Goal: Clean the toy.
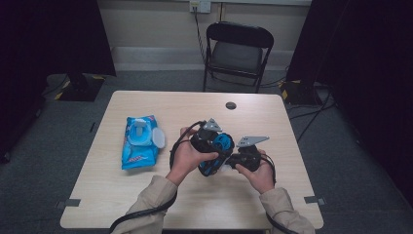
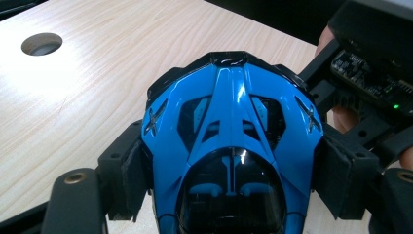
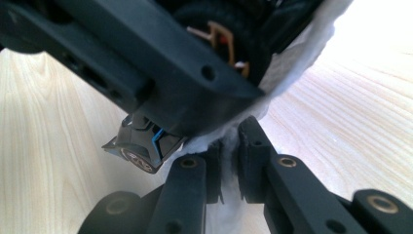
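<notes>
A glossy blue and black toy car (image 2: 229, 131) sits nose-away between the jaws of my left gripper (image 2: 229, 161), whose pads (image 2: 129, 165) press on both of its flanks. In the high view the left gripper (image 1: 213, 155) holds the car (image 1: 210, 167) just above the table, near the front middle. My right gripper (image 3: 229, 141) is shut on a white wet wipe (image 3: 292, 63), which lies against the dark underside of the car and the left gripper's frame. One car wheel (image 3: 139, 157) shows below that frame. The right gripper (image 1: 234, 161) meets the car from the right.
A blue pack of wet wipes (image 1: 140, 141) with its white lid flipped open lies on the wooden table (image 1: 146, 195), left of the hands. A round cable hole (image 1: 231, 105) is near the far edge. A black folding chair (image 1: 237, 51) stands behind the table.
</notes>
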